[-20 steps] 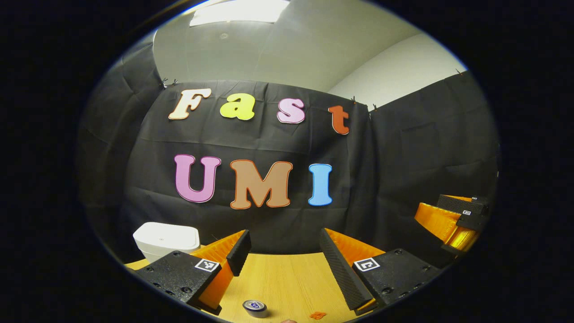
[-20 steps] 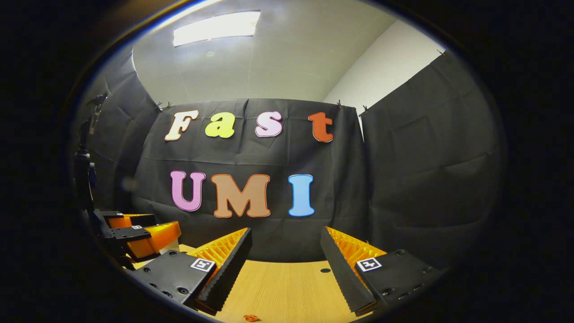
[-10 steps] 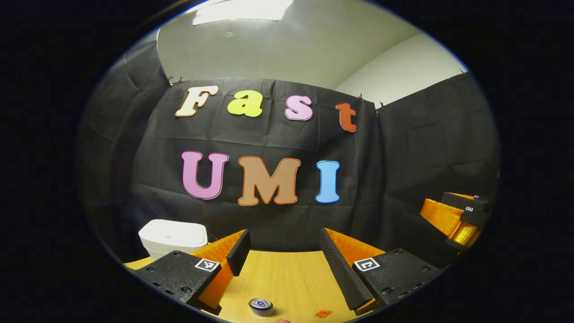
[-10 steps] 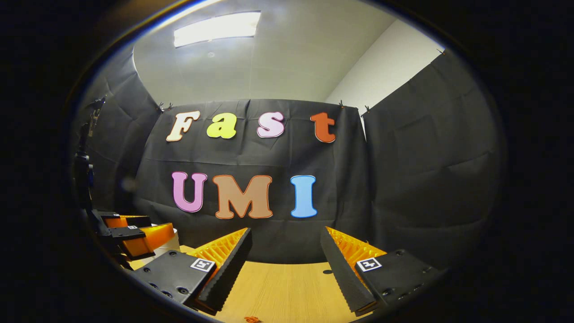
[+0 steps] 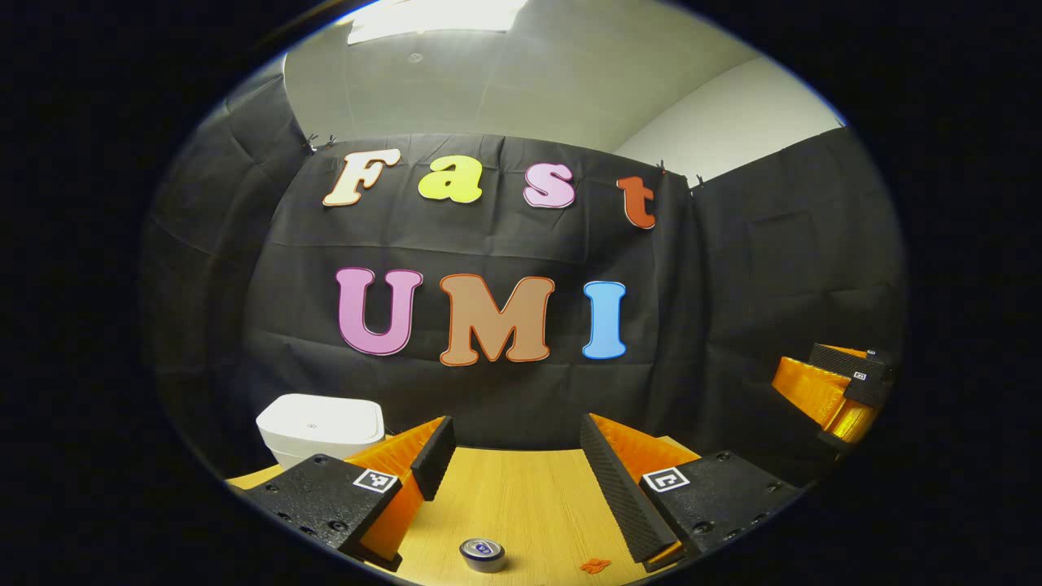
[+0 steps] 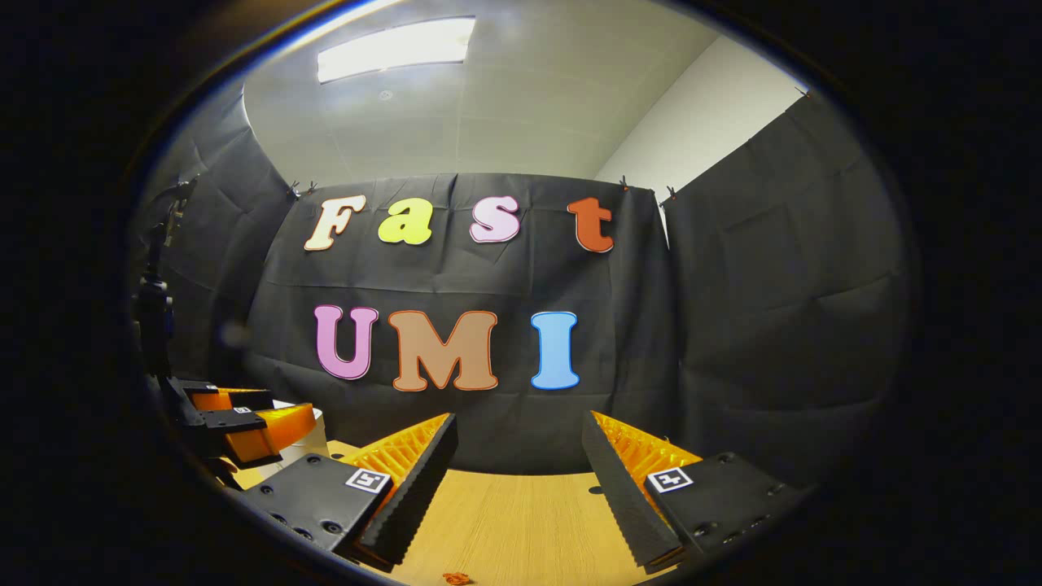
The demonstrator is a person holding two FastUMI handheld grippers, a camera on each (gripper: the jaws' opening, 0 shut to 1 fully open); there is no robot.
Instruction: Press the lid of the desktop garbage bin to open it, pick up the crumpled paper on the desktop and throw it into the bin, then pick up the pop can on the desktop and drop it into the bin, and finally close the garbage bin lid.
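Pop can (image 5: 482, 554) below open left claw (image 5: 513, 456)

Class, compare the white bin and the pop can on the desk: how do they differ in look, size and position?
The bin is white and boxy with rounded corners; the can is round and silvery with a bluish top. The bin appears much the larger of the two. The bin stands at the far left by the black cloth; the can sits nearer, below the left gripper and its open fingers. Both rest untouched on the wooden desk.
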